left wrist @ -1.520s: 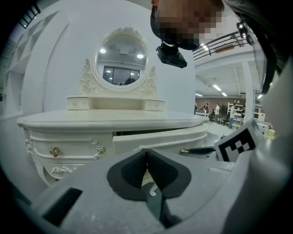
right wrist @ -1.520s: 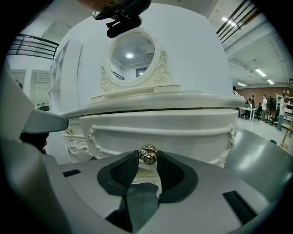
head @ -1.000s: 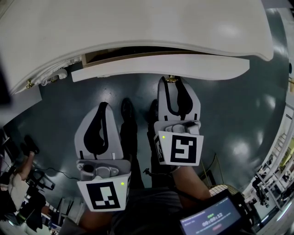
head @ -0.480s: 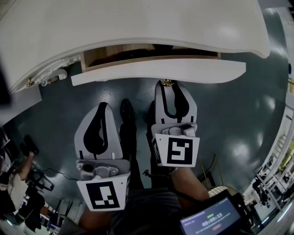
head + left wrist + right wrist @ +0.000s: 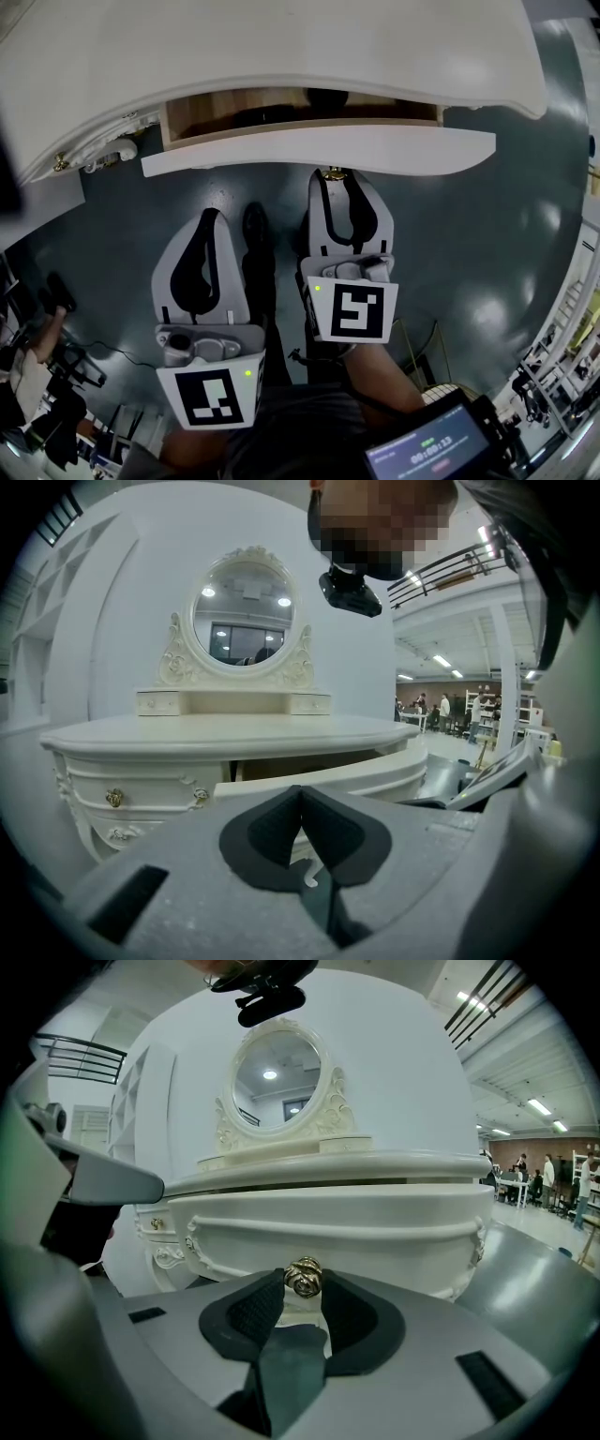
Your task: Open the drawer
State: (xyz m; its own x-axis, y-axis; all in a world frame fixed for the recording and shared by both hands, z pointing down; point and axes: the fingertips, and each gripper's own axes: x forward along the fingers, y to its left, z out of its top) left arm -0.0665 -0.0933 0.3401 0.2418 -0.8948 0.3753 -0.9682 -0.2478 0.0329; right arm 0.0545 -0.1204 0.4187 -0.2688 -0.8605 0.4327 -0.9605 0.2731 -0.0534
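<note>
- drawer (image 5: 319,148) stands partly out from under the white table (image 5: 281,47) top; its wooden inside shows behind the curved front.
- right tool (image 5: 303,1286) pinches the gold knob (image 5: 304,1275) at the middle of the drawer front, one pad on each side.
- left tool (image 5: 301,799) is pressed together, with nothing between its pads.
- left tool is held clear of the drawer, beside the right tool, over the dark floor (image 5: 487,234).

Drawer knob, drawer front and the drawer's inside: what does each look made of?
Knob: looks like metal, brass-toned and glossy, with bright glints on its rose-like swirl.
Drawer front: probably painted wood, smooth cream-white coat, soft sheen.
Drawer inside: seemingly unpainted wood, tan and matt.
</note>
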